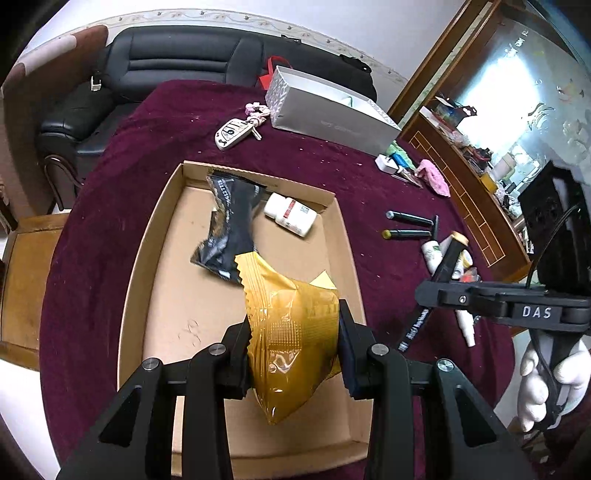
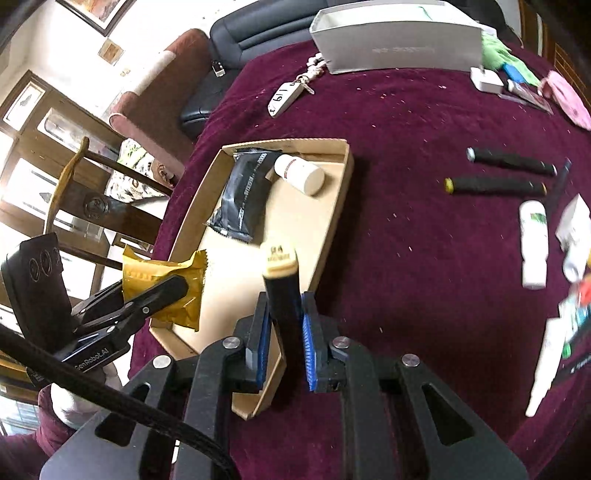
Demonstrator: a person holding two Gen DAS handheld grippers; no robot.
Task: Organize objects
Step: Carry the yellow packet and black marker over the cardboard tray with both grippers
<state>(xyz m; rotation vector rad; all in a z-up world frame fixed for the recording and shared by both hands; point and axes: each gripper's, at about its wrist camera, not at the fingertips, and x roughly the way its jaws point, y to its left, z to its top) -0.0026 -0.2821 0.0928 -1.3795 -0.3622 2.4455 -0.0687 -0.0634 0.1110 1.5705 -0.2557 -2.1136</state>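
This is a lived-in home, a sitting or dining room by the look of it. A round table [image 1: 122,155] draped in a deep maroon velvety cloth stands in front of a black leather sofa [image 1: 177,62], with a carved dark wooden chair [image 2: 88,199] pulled near and a framed picture [image 2: 98,13] hanging on the pale wall. A wooden sideboard [image 1: 476,192] crowded with small household clutter runs along one side beneath a bright patterned glass panel [image 1: 524,85], and a glass-fronted wooden cabinet [image 2: 40,122] stands at the other, while a key fob [image 1: 233,132] lies on the cloth.
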